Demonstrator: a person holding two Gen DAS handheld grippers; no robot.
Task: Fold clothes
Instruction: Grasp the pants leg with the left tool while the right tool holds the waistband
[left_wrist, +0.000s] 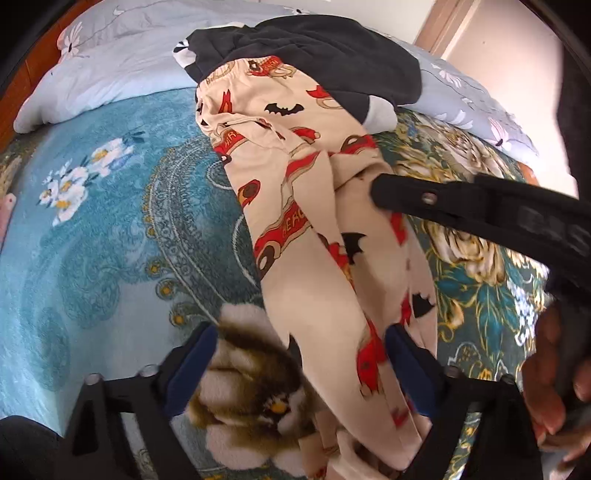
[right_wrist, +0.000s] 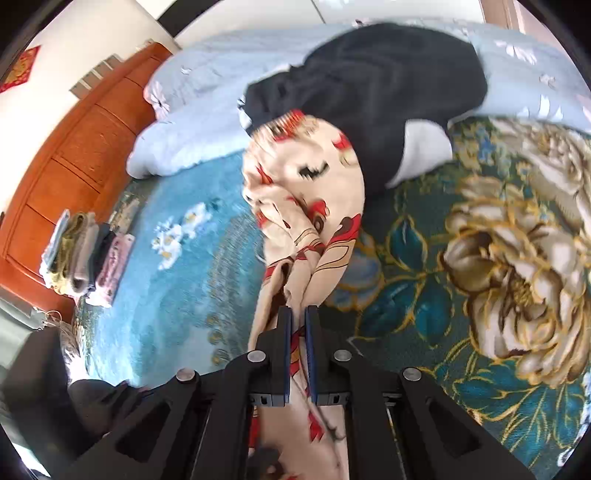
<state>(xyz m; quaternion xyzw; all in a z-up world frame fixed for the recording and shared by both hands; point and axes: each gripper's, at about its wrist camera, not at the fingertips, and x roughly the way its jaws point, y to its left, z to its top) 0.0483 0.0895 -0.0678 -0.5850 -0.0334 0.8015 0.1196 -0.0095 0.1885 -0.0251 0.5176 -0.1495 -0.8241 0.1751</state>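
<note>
Cream trousers (left_wrist: 295, 177) printed with red cars and black bats lie lengthwise on the teal flowered blanket (left_wrist: 110, 240). Their waist end is tucked under a dark garment (left_wrist: 314, 48). My left gripper (left_wrist: 301, 369) stands open low in the left wrist view, with one trouser leg between its blue pads (left_wrist: 192, 369). My right gripper (left_wrist: 380, 194) reaches in from the right onto the trousers' middle. In the right wrist view the right gripper (right_wrist: 298, 314) is shut on a bunched fold of the trousers (right_wrist: 306, 206).
A pale blue flowered quilt (left_wrist: 110, 55) lies along the far side of the bed. A stack of folded clothes (right_wrist: 85, 258) sits by the wooden headboard (right_wrist: 74, 155). A person's hand (left_wrist: 554, 387) holds the right gripper's handle at the right edge.
</note>
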